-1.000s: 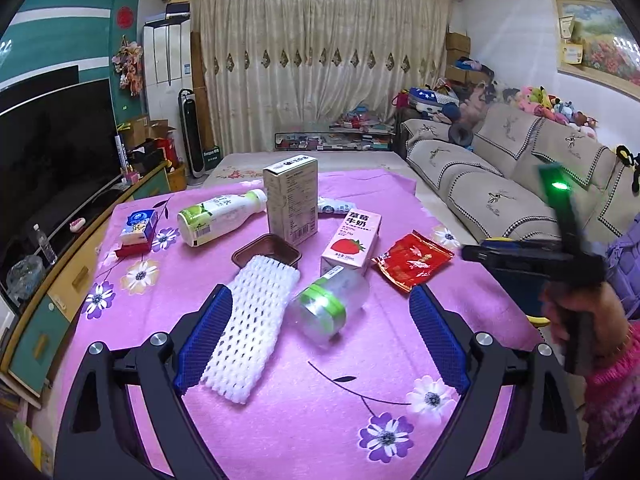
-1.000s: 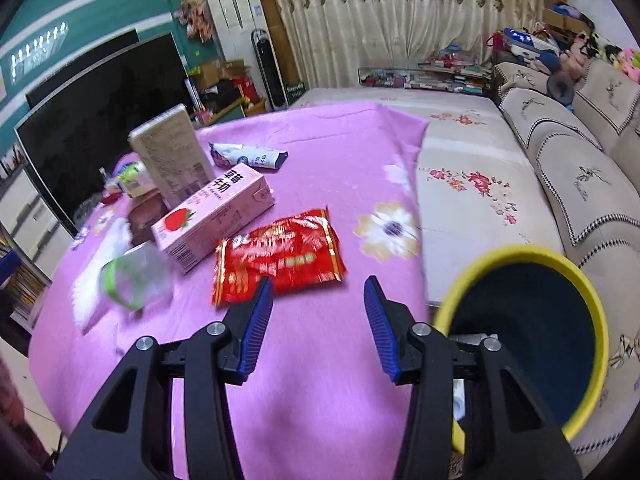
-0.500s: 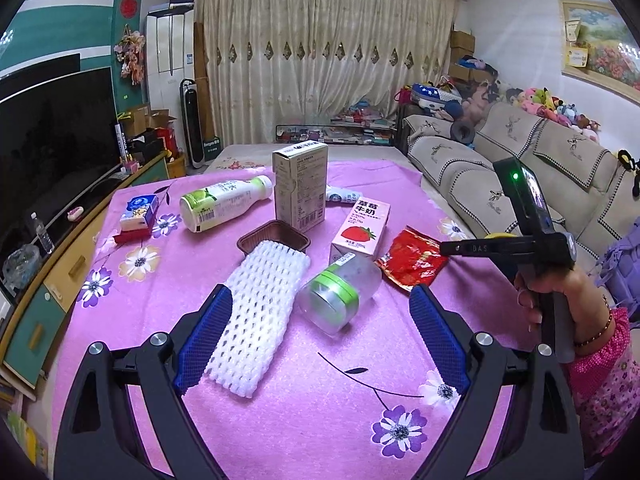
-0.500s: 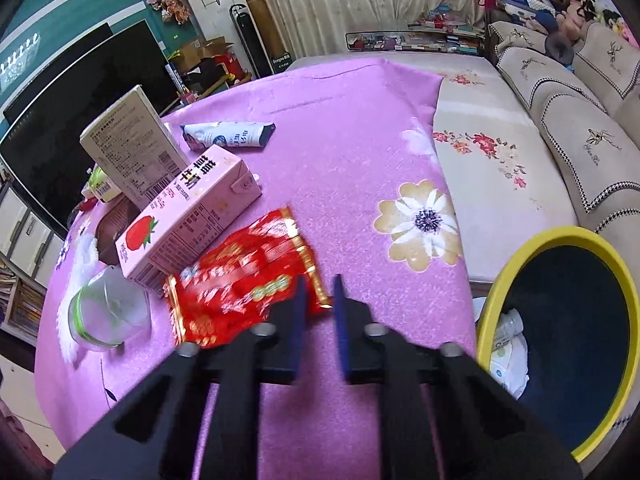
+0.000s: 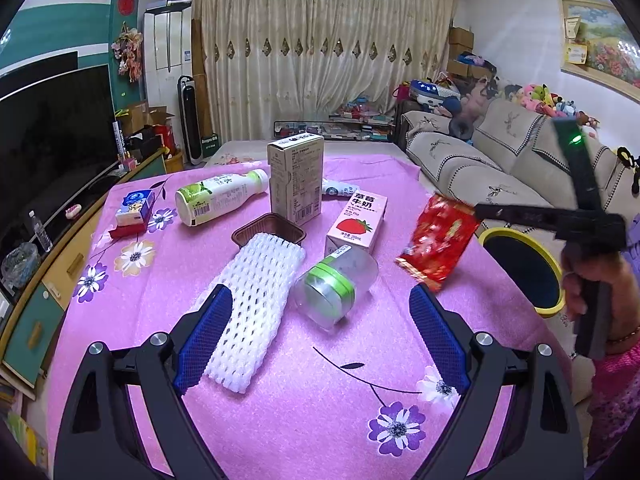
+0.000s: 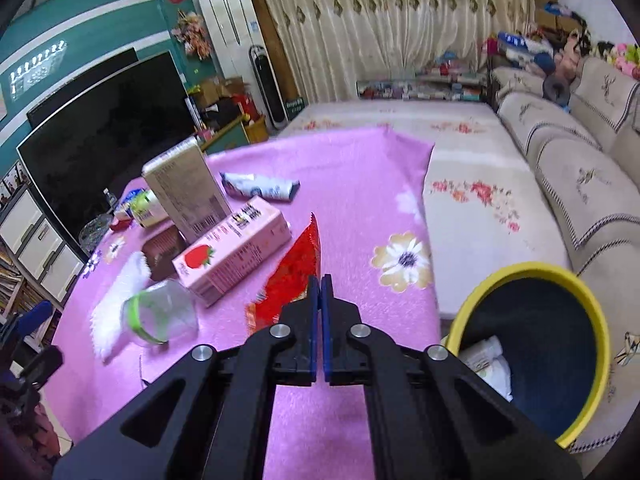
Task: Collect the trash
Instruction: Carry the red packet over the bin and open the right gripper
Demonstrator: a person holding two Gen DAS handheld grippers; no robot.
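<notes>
A red snack wrapper (image 6: 294,276) hangs lifted off the pink tablecloth, pinched at its edge by my right gripper (image 6: 319,284), which is shut on it. From the left wrist view the same wrapper (image 5: 440,240) dangles from the right gripper (image 5: 478,211) above the table's right side. The yellow-rimmed bin (image 6: 532,272) stands just right of the table, with white trash in it. My left gripper (image 5: 320,340) is open and holds nothing, low over the table in front of a white foam net (image 5: 256,300) and a clear jar with a green band (image 5: 336,284).
On the pink tablecloth (image 5: 320,380) lie a pink strawberry milk carton (image 5: 358,222), a tall beige box (image 5: 296,184), a green-labelled bottle (image 5: 220,196), a brown tray (image 5: 268,234), a small blue box (image 5: 136,204) and a white tube (image 6: 260,186). A sofa (image 5: 500,168) runs along the right.
My right gripper closed on the red wrapper's edge and lifted it off the tablecloth. The left gripper stayed where it was, open.
</notes>
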